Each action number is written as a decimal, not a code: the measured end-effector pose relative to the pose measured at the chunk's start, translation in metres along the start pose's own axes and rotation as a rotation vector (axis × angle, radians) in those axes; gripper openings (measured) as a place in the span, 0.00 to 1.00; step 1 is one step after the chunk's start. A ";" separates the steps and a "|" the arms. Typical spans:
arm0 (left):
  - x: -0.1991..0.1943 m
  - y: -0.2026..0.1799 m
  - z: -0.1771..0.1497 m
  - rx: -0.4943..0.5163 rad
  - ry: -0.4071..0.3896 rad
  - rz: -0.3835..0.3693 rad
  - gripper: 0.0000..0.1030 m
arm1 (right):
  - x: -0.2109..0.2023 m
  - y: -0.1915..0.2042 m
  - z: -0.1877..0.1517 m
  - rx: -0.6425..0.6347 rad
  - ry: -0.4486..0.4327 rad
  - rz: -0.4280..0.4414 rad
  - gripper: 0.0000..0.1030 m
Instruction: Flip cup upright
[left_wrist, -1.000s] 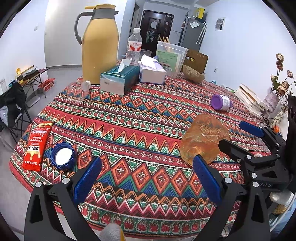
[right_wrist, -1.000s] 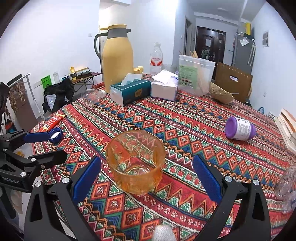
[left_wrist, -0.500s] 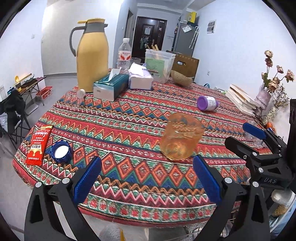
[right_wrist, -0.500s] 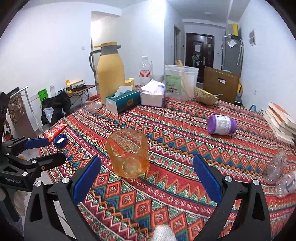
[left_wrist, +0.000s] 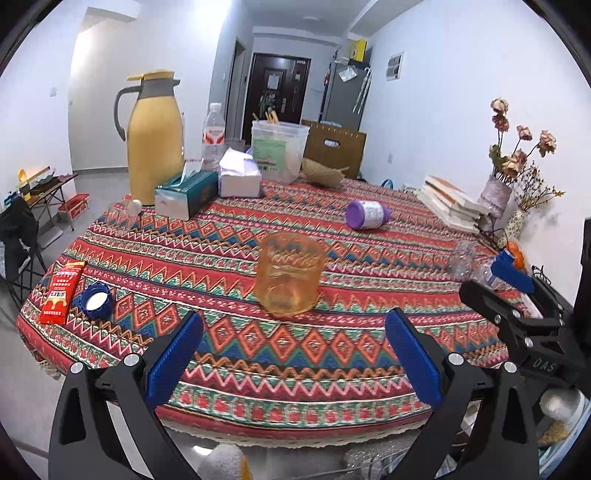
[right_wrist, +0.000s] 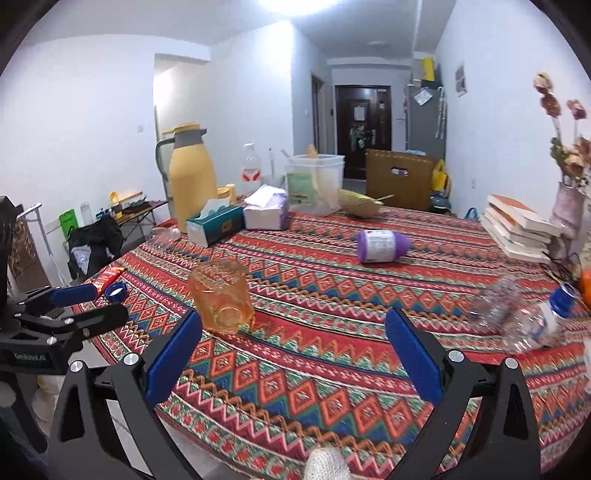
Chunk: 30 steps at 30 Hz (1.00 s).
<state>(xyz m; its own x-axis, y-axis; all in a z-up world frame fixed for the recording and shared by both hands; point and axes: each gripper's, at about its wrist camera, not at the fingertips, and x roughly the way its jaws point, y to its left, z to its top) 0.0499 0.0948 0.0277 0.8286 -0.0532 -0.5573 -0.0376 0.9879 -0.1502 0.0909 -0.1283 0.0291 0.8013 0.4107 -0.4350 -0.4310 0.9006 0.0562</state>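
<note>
Hard to see: clear plastic bottle (right_wrist: 524, 317) at the right table edge is blurred, only its blue cap reads well; in the left wrist view it's partly behind the right gripper's finger. A second clear bottle (left_wrist: 127, 212) lying near the yellow jug (left_wrist: 155, 136) is faint vs. the cloth. Both gripper bodies are cut off by the bottom frame edge.

Cup (left_wrist: 288, 275): amber see-through glass, standing upright on the patterned tablecloth (left_wrist: 221, 258), mouth up, near the front edge of the table. Nothing touching it.

Left gripper (left_wrist: 293, 356): jaws spread wide, holding nothing. Cup sits ahead of it, roughly centred btw the two blue pads (left_wrist: 173, 365), clear of both.

Right gripper (right_wrist: 291, 356): jaws also spread wide, holding nothing. Cup (right_wrist: 221, 295) is ahead and to its left, just beyond the left pad tip, apart from it. Left gripper shows at that view's left edge.

Purple jar (left_wrist: 367, 214) lies on its side farther back.
</note>
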 end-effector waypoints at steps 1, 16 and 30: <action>-0.002 -0.005 -0.001 0.000 -0.008 -0.001 0.93 | -0.004 -0.002 -0.002 0.003 -0.002 -0.005 0.93; -0.015 -0.063 -0.030 0.046 -0.068 -0.022 0.93 | -0.055 -0.040 -0.039 0.055 -0.036 -0.103 0.93; -0.011 -0.080 -0.048 0.064 -0.114 0.020 0.93 | -0.060 -0.058 -0.064 0.073 -0.024 -0.159 0.93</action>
<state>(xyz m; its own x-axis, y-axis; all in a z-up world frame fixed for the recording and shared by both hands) 0.0169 0.0093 0.0068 0.8861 -0.0200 -0.4631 -0.0221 0.9961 -0.0852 0.0416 -0.2144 -0.0054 0.8673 0.2646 -0.4217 -0.2672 0.9621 0.0542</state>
